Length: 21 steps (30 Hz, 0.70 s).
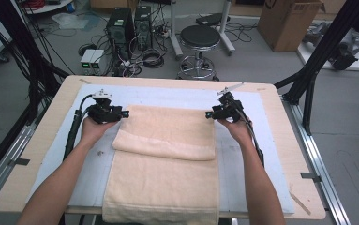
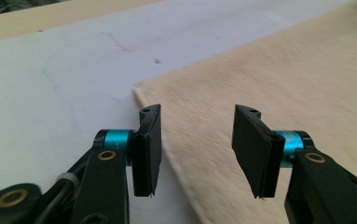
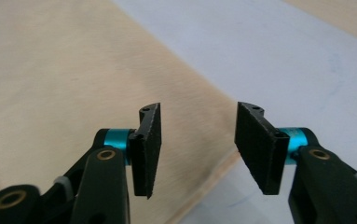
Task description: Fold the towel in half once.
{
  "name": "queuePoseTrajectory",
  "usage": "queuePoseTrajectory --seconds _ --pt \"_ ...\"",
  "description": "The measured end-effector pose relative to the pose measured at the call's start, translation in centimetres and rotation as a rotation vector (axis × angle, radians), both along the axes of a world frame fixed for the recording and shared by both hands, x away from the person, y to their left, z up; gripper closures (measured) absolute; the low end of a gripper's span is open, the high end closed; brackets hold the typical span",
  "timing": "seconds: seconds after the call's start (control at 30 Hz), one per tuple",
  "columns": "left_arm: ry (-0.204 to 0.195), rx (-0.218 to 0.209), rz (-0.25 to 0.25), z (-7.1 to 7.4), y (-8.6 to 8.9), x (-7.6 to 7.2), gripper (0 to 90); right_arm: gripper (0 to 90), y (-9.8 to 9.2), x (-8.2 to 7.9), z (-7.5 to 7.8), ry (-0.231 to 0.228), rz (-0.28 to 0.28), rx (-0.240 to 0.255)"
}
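A light wooden table (image 1: 36,154) stands on the grey floor (image 1: 346,117), its top almost wholly covered by a pale blue-white sheet (image 1: 243,168) that leaves only a rim of bare wood around the edges. On the sheet lies a cream towel (image 1: 168,183), set lengthwise down the middle, its near end hanging over the table's near edge. The far part of the towel is folded back on itself, making a doubled band across the far half. The sheet carries faint marks and small specks
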<state>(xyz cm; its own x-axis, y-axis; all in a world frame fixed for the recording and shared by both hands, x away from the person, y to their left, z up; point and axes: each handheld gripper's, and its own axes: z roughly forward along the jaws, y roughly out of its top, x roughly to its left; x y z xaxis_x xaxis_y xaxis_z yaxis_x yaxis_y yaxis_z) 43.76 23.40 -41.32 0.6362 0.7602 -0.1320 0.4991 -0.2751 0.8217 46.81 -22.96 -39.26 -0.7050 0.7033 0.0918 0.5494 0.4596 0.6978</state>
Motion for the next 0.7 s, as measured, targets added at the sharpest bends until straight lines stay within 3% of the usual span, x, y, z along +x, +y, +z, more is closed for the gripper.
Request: queuePoseTrajectory --seconds 0.2,0.3,0.37,0.43,0.5,0.57,0.7 --pt "-0.026 -0.04 -0.101 -0.5 0.0 -3.6 51.4 48.4 -1.4 -4.5 -0.2 -0.021 0.079 0.066" --pt "-0.031 -0.059 -0.138 -0.5 0.0 -5.2 50.8 46.0 -1.8 -6.5 -0.5 -0.007 0.105 0.098" --pt "-0.005 -0.051 -0.171 -0.4 -0.1 -5.8 49.8 45.0 -1.9 -7.7 -0.6 -0.005 0.123 0.121" --pt "-0.003 -0.038 -0.194 -0.3 -0.2 -6.4 49.3 41.9 -1.9 -8.5 -0.7 0.039 0.148 0.119" --pt "0.001 -0.03 -0.194 -0.4 -0.2 -6.8 49.4 41.6 -1.8 -9.0 -0.7 0.059 0.161 0.112" --pt "0.014 -0.016 -0.193 -0.6 0.0 -7.2 48.5 41.6 -1.8 -9.8 -0.8 0.024 0.162 0.111" --pt "0.026 0.0 -0.196 -0.8 -0.1 -7.7 48.4 41.9 -2.1 -10.8 -1.8 0.022 0.154 0.133"
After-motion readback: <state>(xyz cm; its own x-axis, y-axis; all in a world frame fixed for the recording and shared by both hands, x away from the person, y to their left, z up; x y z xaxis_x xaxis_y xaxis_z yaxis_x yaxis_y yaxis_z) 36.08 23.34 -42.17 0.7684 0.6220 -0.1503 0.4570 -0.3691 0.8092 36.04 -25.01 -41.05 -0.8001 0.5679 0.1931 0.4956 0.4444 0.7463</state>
